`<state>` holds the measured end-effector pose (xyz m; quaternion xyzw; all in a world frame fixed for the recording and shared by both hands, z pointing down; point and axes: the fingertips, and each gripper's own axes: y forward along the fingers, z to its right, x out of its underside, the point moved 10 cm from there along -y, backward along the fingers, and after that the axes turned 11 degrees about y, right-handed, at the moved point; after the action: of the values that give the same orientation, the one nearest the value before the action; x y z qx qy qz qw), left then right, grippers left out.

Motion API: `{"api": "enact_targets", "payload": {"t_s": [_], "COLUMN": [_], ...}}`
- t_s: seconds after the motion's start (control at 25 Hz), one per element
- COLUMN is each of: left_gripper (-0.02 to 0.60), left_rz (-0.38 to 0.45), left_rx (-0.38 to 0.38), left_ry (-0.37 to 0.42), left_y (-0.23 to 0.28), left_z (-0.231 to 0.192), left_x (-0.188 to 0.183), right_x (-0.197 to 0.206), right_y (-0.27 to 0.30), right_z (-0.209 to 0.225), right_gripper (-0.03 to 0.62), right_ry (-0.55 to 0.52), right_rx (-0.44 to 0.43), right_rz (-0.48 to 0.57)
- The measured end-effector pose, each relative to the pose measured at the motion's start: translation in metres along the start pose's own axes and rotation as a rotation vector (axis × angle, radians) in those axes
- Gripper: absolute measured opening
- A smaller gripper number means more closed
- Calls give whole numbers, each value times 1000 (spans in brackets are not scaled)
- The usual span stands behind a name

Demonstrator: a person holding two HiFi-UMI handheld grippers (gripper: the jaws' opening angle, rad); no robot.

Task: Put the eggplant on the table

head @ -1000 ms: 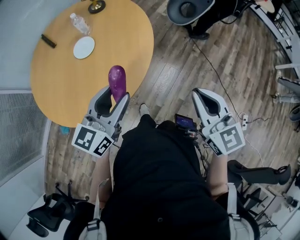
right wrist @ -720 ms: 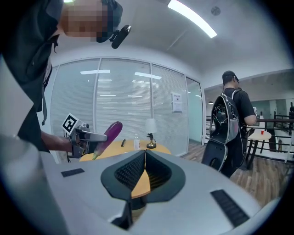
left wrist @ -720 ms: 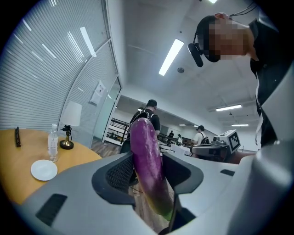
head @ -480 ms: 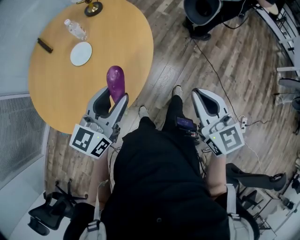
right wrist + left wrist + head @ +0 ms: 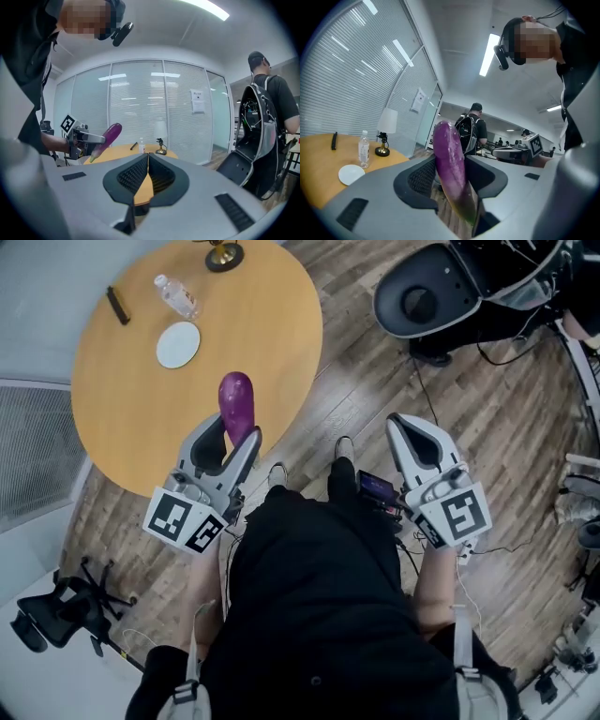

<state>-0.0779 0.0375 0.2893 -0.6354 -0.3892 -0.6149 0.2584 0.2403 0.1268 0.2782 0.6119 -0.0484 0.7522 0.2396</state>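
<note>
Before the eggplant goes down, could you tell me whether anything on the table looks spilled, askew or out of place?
Nothing stands out: on the table, the bottle and lamp stand upright, the white plate lies flat, and nothing is spilled.

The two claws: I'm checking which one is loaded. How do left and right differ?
The left claw grips the eggplant, jaws held apart around it; the right claw is shut and empty. The left is at the edge of the table; the right is over the floor. Both point forward.
</note>
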Motion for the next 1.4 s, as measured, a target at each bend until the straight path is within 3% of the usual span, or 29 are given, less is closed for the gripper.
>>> {"api": "enact_targets", "payload": {"t_s": [0.28,0.48,0.72,1.16,1.4], "left_gripper": [212,212,212,212,210], "left_rz": [-50,-97,-155,-192,-222], "left_rx": [-125,-236,-332,-424,-424], "left_ry": [-33,-68,-98,-116,-45], "left_y": [61,64,61,38,44], "left_z": [33,77,93,21,-26], "left_x": [6,12,25,35,25], "right_x": [-13,-9,5,-14,-37], "right_y": [17,-4,10,79,112], "right_z": [77,98,119,75,61], "right_gripper": [18,18,18,18,18], "right_ry": [-6,3,-25,-38,-43], "right_rx": [-151,-273,-388,-480,-478], "right_rz": [-29,-72,-153,-197,-157]}}
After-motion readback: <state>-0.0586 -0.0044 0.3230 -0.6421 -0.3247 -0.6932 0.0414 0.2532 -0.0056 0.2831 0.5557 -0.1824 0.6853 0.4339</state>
